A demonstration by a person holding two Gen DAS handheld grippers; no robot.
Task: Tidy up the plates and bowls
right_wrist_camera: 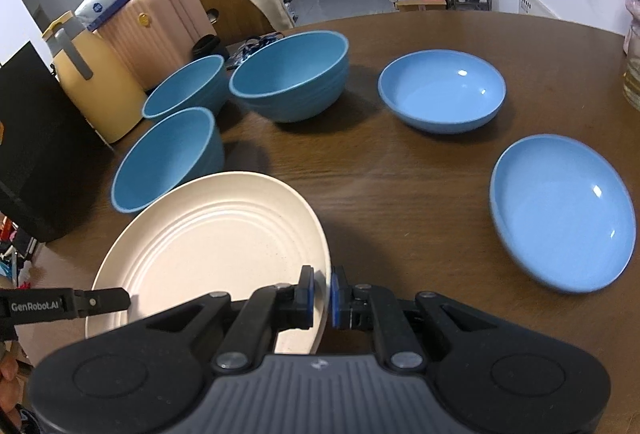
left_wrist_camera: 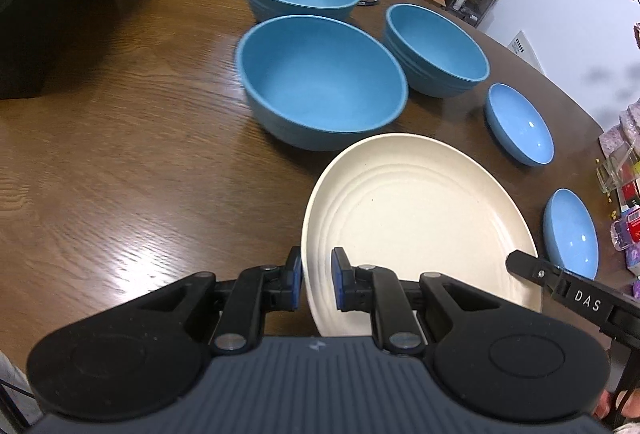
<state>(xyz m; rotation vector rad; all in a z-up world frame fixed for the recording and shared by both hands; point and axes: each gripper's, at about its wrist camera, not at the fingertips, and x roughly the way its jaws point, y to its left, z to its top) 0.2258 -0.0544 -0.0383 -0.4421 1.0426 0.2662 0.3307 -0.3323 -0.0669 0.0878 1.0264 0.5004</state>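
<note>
Here both claws pinch the cream plate (left_wrist_camera: pixel 420 218): left gripper (left_wrist_camera: pixel 316 284) at its nine o'clock rim, right gripper (right_wrist_camera: pixel 322 296) at three, its near edge hidden, above the wooden table (left_wrist_camera: pixel 120 154).

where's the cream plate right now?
The cream plate is held by both grippers, the left gripper on its left rim and the right gripper on its right, just in front of the nearest blue bowl.

We list two black grippers: left gripper (left_wrist_camera: pixel 316 284) and right gripper (right_wrist_camera: pixel 322 296), blue pads, silver screws, ribbed grey housings, white lettering.
</note>
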